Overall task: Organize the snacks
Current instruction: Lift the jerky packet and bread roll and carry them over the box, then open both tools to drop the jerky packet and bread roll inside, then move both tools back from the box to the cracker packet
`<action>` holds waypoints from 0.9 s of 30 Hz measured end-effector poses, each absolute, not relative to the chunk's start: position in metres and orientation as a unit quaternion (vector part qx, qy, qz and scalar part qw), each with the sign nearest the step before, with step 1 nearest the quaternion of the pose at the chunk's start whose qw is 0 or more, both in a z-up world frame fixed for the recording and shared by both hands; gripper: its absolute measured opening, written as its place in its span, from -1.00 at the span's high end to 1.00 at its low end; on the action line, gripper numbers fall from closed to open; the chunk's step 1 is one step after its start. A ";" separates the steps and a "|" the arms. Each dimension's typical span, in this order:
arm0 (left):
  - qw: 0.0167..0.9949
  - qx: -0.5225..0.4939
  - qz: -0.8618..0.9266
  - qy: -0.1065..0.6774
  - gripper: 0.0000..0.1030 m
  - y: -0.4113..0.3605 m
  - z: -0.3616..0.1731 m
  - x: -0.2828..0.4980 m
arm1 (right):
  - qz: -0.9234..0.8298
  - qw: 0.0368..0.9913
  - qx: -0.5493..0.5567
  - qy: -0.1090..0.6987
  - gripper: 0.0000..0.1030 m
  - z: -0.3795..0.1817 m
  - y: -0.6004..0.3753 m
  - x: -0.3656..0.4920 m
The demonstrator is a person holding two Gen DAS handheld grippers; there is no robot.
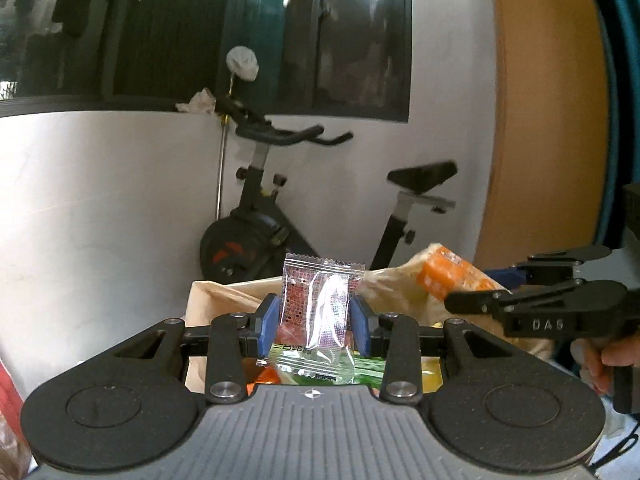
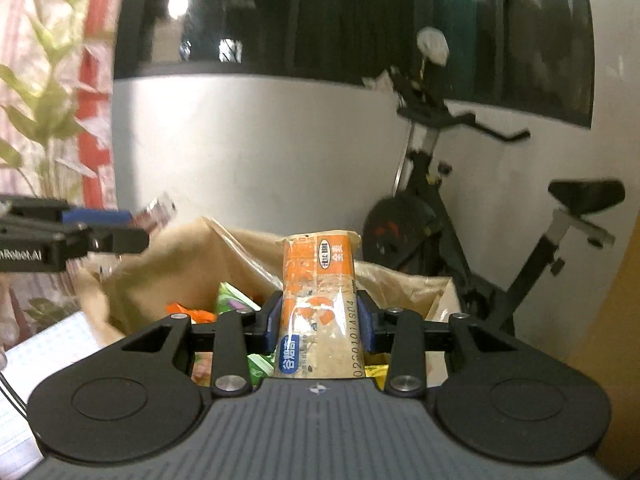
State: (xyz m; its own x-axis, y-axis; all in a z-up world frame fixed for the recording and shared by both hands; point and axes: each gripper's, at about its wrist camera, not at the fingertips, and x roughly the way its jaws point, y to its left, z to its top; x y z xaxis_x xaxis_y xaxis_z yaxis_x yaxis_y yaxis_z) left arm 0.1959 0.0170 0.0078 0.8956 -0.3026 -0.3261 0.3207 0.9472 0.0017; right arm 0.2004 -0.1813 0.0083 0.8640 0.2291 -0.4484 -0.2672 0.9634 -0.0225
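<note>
Left gripper (image 1: 315, 322) raised over bag (image 1: 224, 296), pads clamped on clear sachet (image 1: 320, 304). Right gripper (image 2: 320, 322) likewise raised, narrowly closed on orange bar (image 2: 320, 300).

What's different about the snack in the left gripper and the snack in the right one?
The left gripper holds a small clear packet with red dotted print; the right gripper holds an orange and tan bar.
The packet is short and squarish; the bar is long and narrow.
You can see through the packet, while the bar's wrapper is mostly printed.
Both stand upright, pinched between blue pads above a brown paper bag.
</note>
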 end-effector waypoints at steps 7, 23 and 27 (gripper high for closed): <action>0.973 0.042 -0.133 0.186 -0.14 0.025 0.008 0.203 | 0.091 0.959 -0.041 0.264 -0.02 -0.010 -0.180 0.212; 0.967 0.028 -0.175 0.181 -0.30 0.031 0.011 0.146 | 0.134 0.967 -0.024 0.217 -0.17 0.006 -0.182 0.139; 0.967 0.029 -0.178 0.178 -0.30 0.032 0.007 0.127 | 0.146 0.965 -0.021 0.215 -0.17 0.004 -0.180 0.121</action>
State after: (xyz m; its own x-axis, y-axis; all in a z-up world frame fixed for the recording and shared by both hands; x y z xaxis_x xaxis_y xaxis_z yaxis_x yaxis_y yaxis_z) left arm 0.1270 0.0321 0.0070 0.8733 -0.3348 -0.3540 0.3554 0.9347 -0.0071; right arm 0.1213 -0.1800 0.0036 0.8650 0.2729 -0.4210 -0.2908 0.9565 0.0228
